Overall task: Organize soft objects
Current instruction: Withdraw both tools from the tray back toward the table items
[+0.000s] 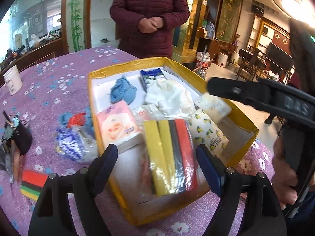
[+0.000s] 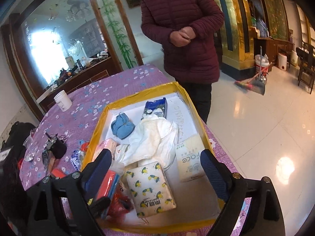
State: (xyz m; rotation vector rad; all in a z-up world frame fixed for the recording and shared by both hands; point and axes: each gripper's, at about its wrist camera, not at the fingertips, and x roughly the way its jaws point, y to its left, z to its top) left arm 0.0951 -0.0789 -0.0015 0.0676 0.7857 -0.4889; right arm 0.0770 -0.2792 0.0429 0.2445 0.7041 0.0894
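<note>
A white box with a yellow taped rim sits on the purple flowered tablecloth. It holds a blue knit piece, white cloth, a pink tissue pack, a clear bag of yellow, black and red strips, a lemon-print tissue pack and a pale yellow pack. My left gripper stands open over the strip bag, pads apart from it. My right gripper is open above the lemon-print pack. One of the right gripper's fingers reaches over the box's right side.
Left of the box lie a blue-and-white plastic bag, a red, black, green and yellow block, a black pouch and a white cup. A person in a maroon jacket stands at the table's far edge.
</note>
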